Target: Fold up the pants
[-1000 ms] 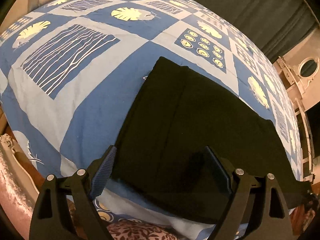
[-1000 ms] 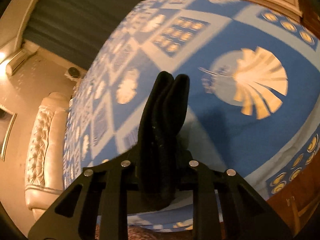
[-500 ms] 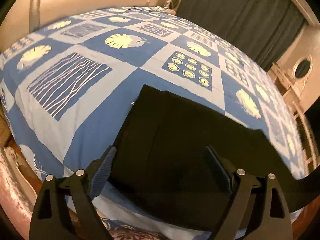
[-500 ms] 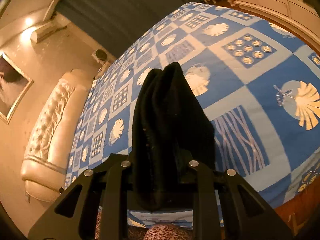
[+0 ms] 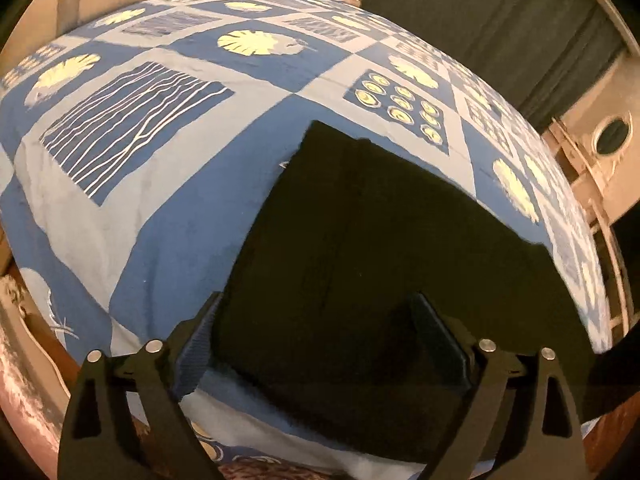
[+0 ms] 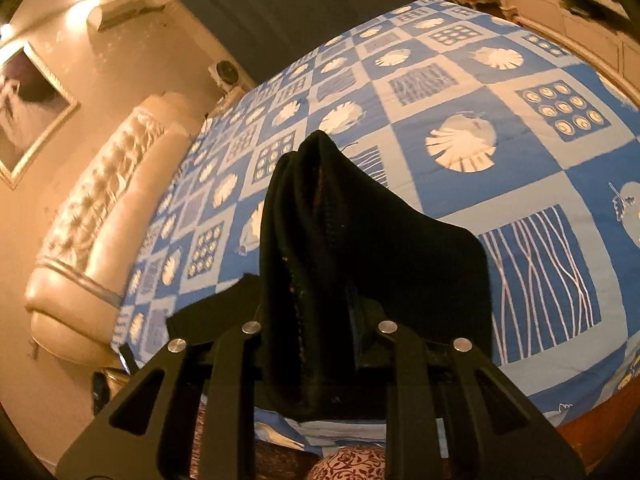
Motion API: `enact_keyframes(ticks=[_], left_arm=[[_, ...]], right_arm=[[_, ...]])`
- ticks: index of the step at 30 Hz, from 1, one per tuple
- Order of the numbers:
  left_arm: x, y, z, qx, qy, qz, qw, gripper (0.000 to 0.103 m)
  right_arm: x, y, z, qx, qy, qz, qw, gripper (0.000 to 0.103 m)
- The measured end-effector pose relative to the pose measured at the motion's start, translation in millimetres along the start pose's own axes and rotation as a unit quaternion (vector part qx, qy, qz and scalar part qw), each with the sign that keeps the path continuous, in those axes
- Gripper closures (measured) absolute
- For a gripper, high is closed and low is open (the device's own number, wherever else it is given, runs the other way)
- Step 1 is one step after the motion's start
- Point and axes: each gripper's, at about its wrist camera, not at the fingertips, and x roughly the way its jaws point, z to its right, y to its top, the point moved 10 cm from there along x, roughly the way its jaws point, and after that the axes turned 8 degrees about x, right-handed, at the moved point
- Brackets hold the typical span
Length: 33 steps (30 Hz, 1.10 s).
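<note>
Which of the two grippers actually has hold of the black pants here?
The right gripper: its jaws are clamped on a bunched end of the black pants. The left gripper grips nothing; its jaws are opening, straddling the pants lying flat on the bedspread.

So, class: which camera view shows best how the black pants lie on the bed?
The left wrist view: the pants spread flat across the blue bedspread. The right wrist view shows only a bunched end clamped between the right gripper fingers.
</note>
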Motion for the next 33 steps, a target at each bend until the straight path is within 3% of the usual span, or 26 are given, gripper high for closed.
enact_keyframes(ticks=[10, 20, 26, 30, 33], left_arm=[[1, -1, -1, 0.001, 0.000, -0.002, 1.0000, 0.009], [1, -1, -1, 0.001, 0.000, -0.002, 1.0000, 0.009], [1, -1, -1, 0.001, 0.000, -0.002, 1.0000, 0.008], [1, -1, 0, 0.001, 0.000, -0.002, 1.0000, 0.008], [1, -1, 0, 0.001, -0.001, -0.002, 1.0000, 0.007]], right_arm=[[80, -55, -34, -0.034, -0.021, -0.053, 0.998, 0.082], [155, -110, -36, -0.076, -0.088, -0.097, 0.988, 0.080], [175, -130, -31, -0.083, -0.106, -0.107, 0.985, 0.065], [181, -142, -40, -0.061, -0.073, -0.117, 0.989, 0.044], [185, -155, -52, -0.051, -0.042, -0.134, 0.989, 0.038]])
